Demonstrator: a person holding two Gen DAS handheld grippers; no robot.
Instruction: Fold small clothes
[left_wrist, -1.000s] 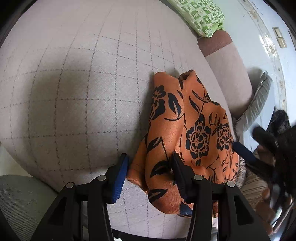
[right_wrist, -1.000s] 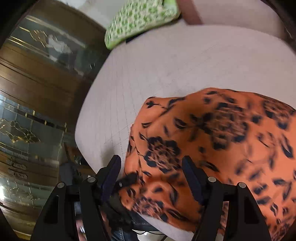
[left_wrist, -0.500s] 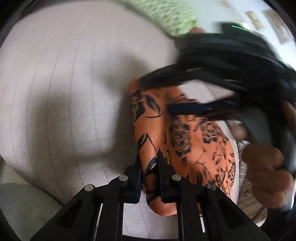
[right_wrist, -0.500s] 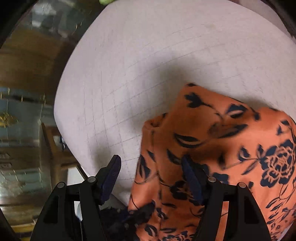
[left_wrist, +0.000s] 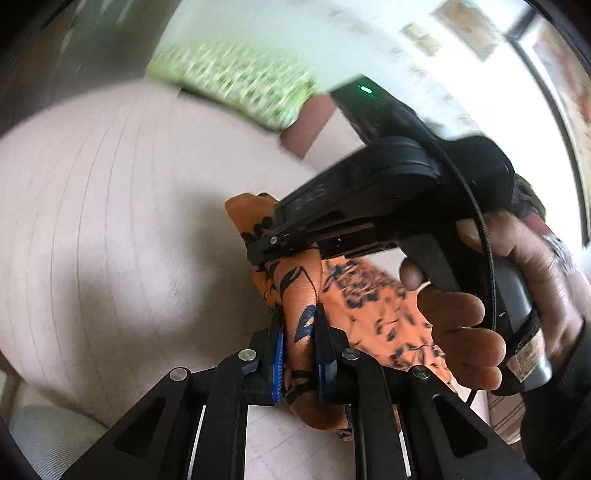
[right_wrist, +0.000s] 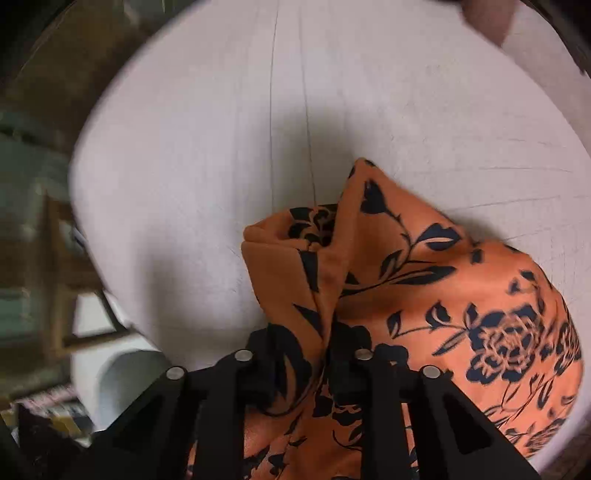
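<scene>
Two tools grip one orange cloth (right_wrist: 424, 295) on the cushion (right_wrist: 221, 129): left tool (left_wrist: 299, 332) clamps a fold, right tool (right_wrist: 325, 354) closing on a bunched edge.

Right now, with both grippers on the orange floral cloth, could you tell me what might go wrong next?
1. The left gripper pinches a bunched ridge of the orange floral cloth, so layers may slip out unevenly.
2. The right gripper is closing on a crumpled fold, so the crease may come out crooked.
3. In the left wrist view the two tools sit close together above the pale cushion; they could collide.
</scene>
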